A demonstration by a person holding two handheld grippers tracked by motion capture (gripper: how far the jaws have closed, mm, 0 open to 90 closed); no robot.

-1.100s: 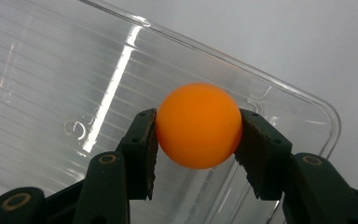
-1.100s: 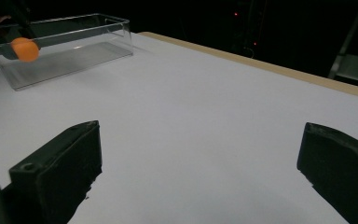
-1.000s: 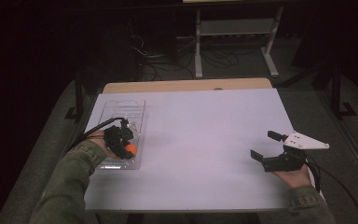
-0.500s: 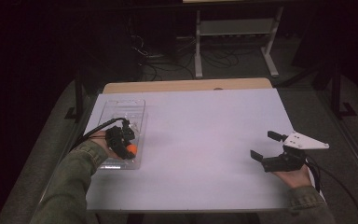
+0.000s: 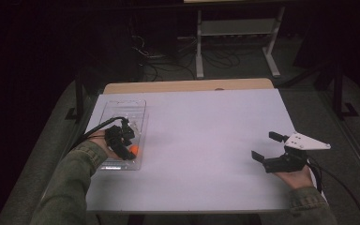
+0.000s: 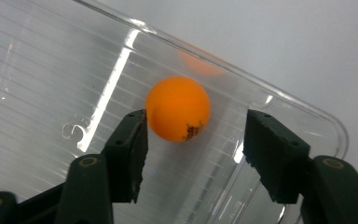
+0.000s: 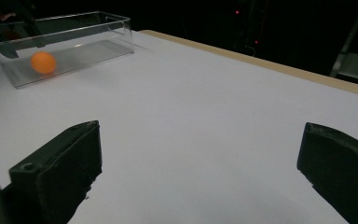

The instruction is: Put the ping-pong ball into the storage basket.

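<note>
Left gripper (image 6: 193,140) over the clear tray (image 5: 122,108), jaws just opened; ball (image 6: 178,108) lies free on the tray floor between them. Right gripper (image 5: 266,146) well apart, jaws wide, holding nothing.

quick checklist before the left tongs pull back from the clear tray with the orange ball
1. Small orange ball lies inside the clear plastic tray: ok.
2. Left tongs let go: ok, the jaws have just been opening; the ball sits beyond their tips, with a gap at the right one.
3. Ball at rest: cannot tell, it lies close to the tray's wall.
4. Tray flat on the white table: ok.
5. Way out of the tray free: ok.
6. Right tongs clear of the tray: ok, open and holding nothing at the table's far side.
</note>
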